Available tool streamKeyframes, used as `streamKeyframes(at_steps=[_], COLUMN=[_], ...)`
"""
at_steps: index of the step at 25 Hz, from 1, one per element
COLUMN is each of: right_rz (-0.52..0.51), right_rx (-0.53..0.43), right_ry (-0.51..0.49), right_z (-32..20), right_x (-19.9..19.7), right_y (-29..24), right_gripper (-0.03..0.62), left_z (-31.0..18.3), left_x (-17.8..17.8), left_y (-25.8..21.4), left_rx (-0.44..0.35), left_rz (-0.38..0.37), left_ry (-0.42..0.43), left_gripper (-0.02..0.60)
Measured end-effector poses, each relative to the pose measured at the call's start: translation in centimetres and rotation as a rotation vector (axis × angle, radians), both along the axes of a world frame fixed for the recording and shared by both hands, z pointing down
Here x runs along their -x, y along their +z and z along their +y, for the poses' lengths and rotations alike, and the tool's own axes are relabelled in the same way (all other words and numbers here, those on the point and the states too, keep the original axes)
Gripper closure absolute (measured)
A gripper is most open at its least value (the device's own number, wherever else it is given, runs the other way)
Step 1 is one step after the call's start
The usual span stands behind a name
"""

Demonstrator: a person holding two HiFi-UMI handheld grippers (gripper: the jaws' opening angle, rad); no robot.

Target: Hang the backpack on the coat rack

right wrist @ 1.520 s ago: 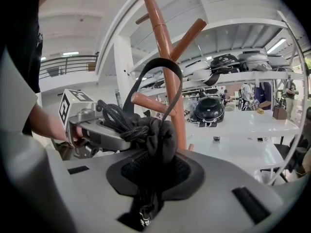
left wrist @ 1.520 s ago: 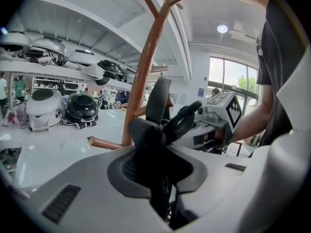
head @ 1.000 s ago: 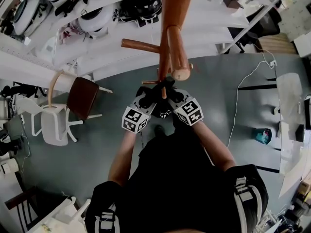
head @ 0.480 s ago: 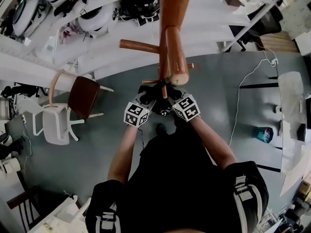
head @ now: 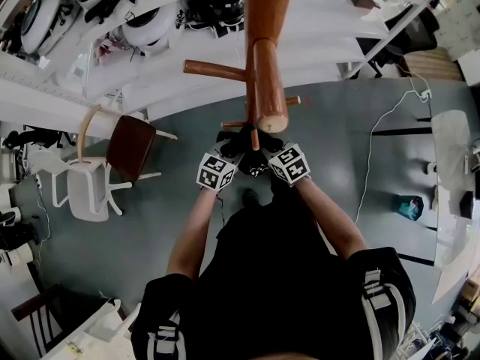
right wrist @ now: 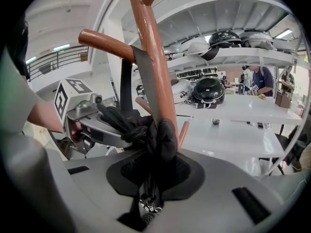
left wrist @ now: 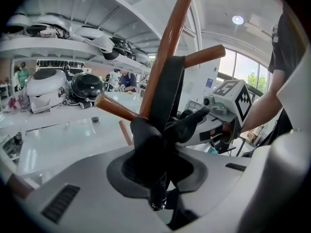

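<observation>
- Backpack (left wrist: pixel 146 140) gripped at its bunched black top, fabric clamped between the jaws of the left gripper (left wrist: pixel 155 171); same bundle pinched tight in the right gripper (right wrist: pixel 153 176), just beside the left one.
- Strap (left wrist: pixel 165 91) rising straight up from both grippers; seemingly seated in the crook of a peg (right wrist: pixel 104 42) on the wooden coat rack (right wrist: pixel 155 81).
- Step in hand, by judgement: settling the weight onto that peg.
- Next: ease down until the strap bears the load; part both jaws together; draw back clear of the lower peg (left wrist: pixel 116 108) just ahead.
</observation>
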State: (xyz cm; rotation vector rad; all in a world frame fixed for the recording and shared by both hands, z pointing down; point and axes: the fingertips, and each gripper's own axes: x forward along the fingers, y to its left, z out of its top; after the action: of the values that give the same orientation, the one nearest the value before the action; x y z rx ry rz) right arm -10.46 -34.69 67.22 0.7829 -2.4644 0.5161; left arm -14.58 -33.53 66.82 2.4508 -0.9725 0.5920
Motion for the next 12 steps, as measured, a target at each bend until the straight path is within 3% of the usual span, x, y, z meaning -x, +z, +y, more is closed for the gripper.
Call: streamKeyframes(at_steps=[12], right_rz=[0.037], right_rx=[0.01], right_ry=[-0.03], right_z=[0.1], right_x=[-0.3], right_y=[1.2], right_gripper=[0.476], left_z=[-0.5], left_x=[0.5], left_y=[1.2], left_rx=[0.007], left_rz=[0.012], left_ry=[-0.041], left_gripper=[0.428])
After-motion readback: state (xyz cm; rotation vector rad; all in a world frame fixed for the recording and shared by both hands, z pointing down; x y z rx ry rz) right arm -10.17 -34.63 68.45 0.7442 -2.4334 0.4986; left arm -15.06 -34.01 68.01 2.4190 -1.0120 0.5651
